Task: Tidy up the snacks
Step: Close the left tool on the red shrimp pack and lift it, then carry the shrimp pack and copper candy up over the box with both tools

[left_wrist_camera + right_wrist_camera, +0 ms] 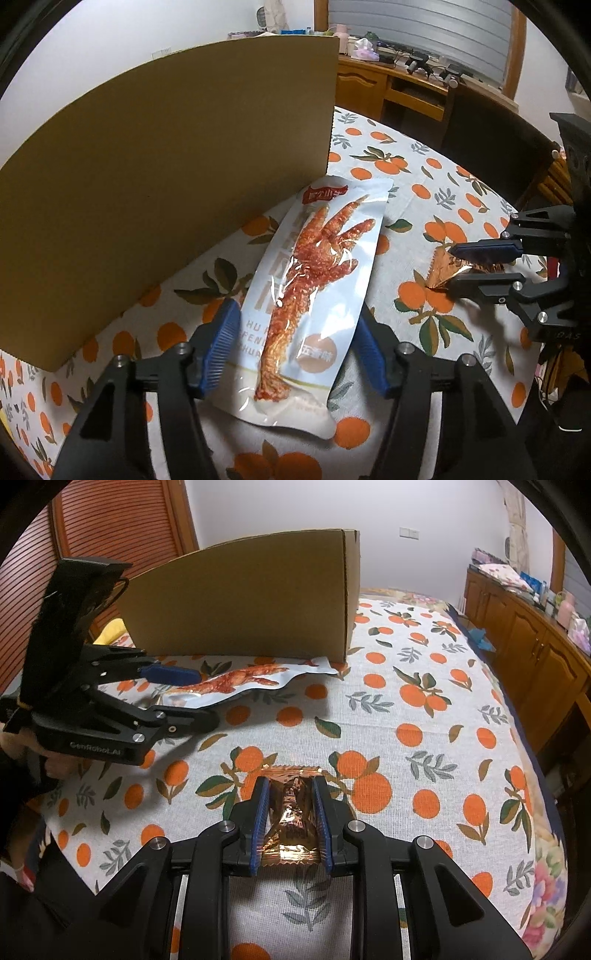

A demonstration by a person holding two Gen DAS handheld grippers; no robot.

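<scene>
Two snacks are still outside the box (258,602): right tongs (291,823) clamp the gold packet (293,812); left tongs (295,347), half-wide, straddle the chicken-foot pouch (314,280) on the desk (424,738).

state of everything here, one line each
left gripper: straddling the chicken-foot pack, grip unclear
right gripper: shut on the gold snack
chicken-foot pack: sealed, flat on the table
gold snack: sealed, pinched
box: upright beside the pack
</scene>
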